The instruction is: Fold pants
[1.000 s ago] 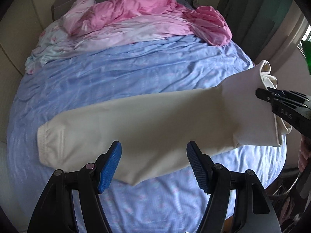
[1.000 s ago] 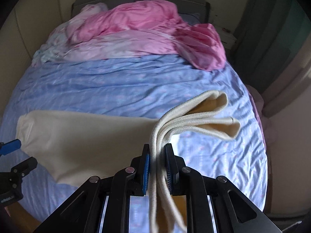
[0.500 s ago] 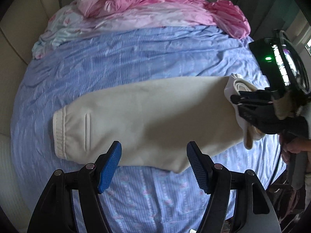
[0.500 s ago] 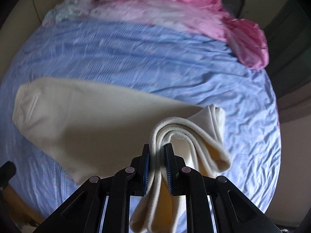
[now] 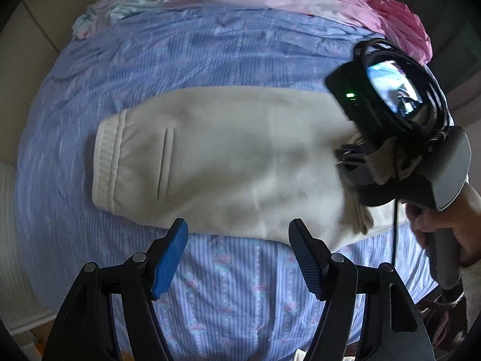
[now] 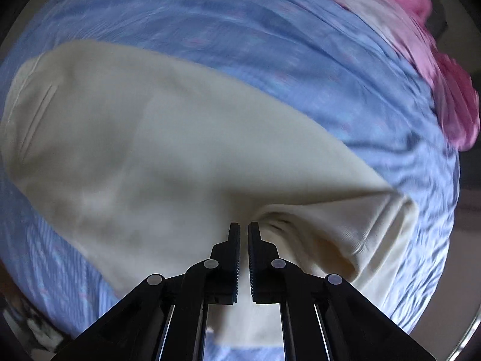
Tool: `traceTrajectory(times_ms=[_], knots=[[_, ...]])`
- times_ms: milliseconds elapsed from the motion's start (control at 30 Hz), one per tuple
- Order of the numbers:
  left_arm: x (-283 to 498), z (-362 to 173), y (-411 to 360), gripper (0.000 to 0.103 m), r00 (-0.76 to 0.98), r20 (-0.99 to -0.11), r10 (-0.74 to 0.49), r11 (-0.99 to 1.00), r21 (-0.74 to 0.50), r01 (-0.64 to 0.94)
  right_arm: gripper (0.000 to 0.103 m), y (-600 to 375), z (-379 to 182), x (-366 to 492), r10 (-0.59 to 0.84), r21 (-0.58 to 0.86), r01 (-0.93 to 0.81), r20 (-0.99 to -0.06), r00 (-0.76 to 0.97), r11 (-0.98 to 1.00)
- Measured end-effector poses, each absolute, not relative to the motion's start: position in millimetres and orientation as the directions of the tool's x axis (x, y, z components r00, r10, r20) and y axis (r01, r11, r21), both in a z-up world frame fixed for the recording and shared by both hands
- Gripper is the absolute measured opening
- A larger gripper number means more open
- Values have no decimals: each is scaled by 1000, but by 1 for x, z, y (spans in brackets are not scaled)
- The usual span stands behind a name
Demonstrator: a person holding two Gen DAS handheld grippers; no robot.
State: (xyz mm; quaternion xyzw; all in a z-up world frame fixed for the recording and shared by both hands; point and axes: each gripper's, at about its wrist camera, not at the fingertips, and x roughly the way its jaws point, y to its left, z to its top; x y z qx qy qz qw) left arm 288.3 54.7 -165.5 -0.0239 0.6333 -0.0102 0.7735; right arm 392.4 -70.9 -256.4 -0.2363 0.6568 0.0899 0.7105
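Just pants (image 5: 240, 162) beyond spread fingers (image 5: 170, 255)

Cream pants (image 5: 228, 162) lie folded lengthwise; waistband left; slit pocket up.

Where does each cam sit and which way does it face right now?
Left wrist: on the left gripper, looking down its open blue-padded fingers at the cream pants on the blue bedsheet; right gripper and the person's hand show at right.
Right wrist: on the right gripper, low over the pants, jaws closed on a fold.
Shared: pants, bedsheet, pink bedding.
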Motion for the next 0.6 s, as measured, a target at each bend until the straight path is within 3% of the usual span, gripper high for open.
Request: traceTrajectory(times_ms=[100, 200, 267, 367, 500, 600], knots=[[290, -163, 57, 68, 212, -976, -54, 998, -59, -19, 6, -46, -260, 390, -148, -177, -490, -984, 98, 853], [291, -156, 54, 68, 233, -970, -67, 998, -70, -5, 13, -35, -240, 380, -99, -161, -507, -984, 146, 847], [292, -152, 51, 68, 246, -966, -80, 997, -82, 4, 40, -44, -218, 373, -63, -154, -473, -977, 202, 867], [292, -147, 41, 68, 263, -958, -111, 994, -110, 18, 65, -79, -184, 362, 5, -113, -366, -951, 308, 924], [291, -148, 19, 68, 262, -955, -135, 991, -126, 51, 68, -153, -163, 354, 32, -20, -133, -924, 381, 991], [291, -154, 1, 68, 246, -959, -138, 989, -120, 84, 68, -213, -178, 358, 83, 108, 57, -938, 336, 992]])
